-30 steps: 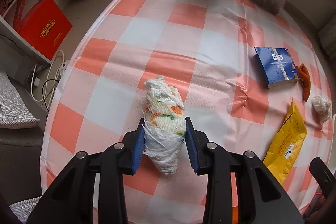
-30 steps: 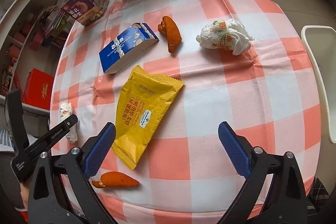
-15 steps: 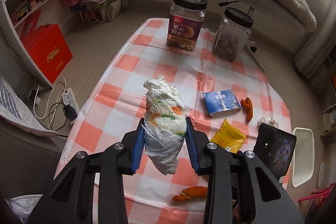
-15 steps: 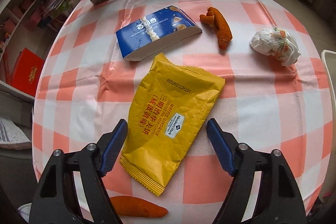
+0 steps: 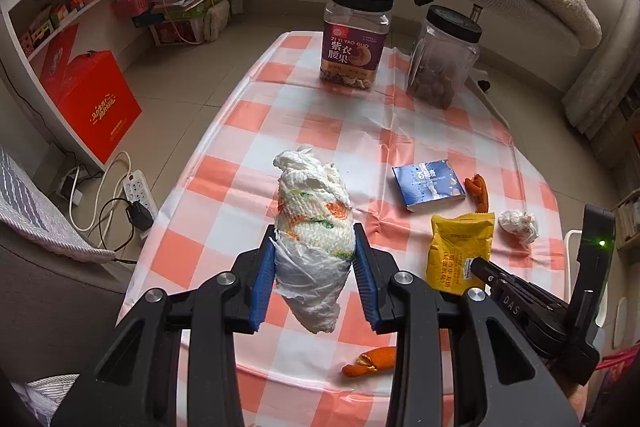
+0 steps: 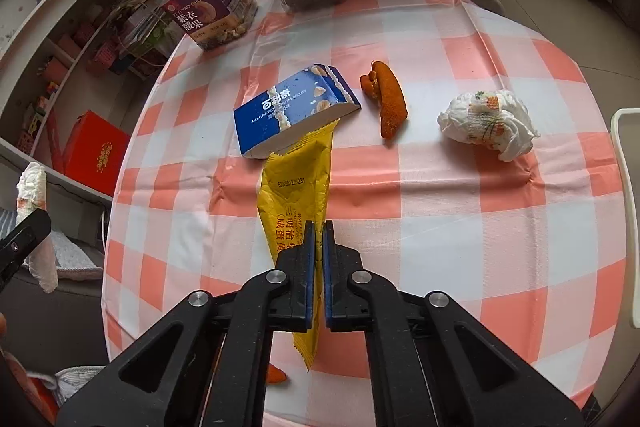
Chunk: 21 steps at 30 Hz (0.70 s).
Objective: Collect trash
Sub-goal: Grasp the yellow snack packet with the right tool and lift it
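My left gripper [image 5: 314, 263] is shut on a crumpled white paper wad [image 5: 312, 227] with orange and green print, held well above the checked table [image 5: 256, 163]. My right gripper [image 6: 319, 259] is shut on a yellow snack wrapper [image 6: 298, 179], pinched edge-on; its far end touches a blue biscuit box [image 6: 288, 107]. The wrapper [image 5: 456, 247] and the right gripper's body [image 5: 532, 307] also show in the left wrist view. Orange peels [image 6: 386, 99] [image 5: 368, 367] and a second paper wad [image 6: 488, 123] lie on the table.
Two lidded jars, one purple-labelled [image 5: 354, 39] and one clear [image 5: 444, 63], stand at the table's far end. A white bin rim [image 6: 626, 187] is at the right edge. Shelves, a red box [image 5: 92, 103] and a power strip [image 5: 136, 187] are on the left.
My left gripper has risen with the paper wad, away from the table. My right gripper moved in over the yellow wrapper, closed on it and lifted its near end.
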Available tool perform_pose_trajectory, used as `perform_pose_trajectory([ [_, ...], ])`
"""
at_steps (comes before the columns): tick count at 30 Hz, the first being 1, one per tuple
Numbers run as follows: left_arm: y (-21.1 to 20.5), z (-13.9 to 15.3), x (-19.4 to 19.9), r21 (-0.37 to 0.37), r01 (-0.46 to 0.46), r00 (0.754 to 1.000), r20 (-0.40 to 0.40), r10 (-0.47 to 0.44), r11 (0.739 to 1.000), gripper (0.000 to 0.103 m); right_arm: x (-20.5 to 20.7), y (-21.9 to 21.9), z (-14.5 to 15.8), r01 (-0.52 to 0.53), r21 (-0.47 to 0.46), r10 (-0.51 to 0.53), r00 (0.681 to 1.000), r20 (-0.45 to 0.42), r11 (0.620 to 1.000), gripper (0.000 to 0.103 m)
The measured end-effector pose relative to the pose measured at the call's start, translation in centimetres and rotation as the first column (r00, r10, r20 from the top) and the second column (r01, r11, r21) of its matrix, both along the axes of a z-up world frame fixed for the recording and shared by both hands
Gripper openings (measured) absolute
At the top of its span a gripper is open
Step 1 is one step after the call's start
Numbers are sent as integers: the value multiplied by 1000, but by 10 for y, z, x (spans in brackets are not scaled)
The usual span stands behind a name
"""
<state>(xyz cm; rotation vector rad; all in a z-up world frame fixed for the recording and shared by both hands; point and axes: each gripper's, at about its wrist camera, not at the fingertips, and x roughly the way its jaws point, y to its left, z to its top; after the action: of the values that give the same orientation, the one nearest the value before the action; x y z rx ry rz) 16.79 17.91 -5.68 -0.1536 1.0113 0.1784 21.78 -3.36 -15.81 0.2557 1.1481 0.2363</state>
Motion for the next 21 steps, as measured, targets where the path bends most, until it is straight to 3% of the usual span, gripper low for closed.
perform_pose_trajectory([
  [10, -17, 6, 1, -75, 33, 999, 44, -30, 997, 36, -14, -26, 54, -19, -48, 26, 986, 168, 999, 2],
  [21, -51, 10, 8, -75, 88, 994, 69, -83, 993, 36, -26, -78, 87, 43, -36, -33, 969, 245, 998, 2],
])
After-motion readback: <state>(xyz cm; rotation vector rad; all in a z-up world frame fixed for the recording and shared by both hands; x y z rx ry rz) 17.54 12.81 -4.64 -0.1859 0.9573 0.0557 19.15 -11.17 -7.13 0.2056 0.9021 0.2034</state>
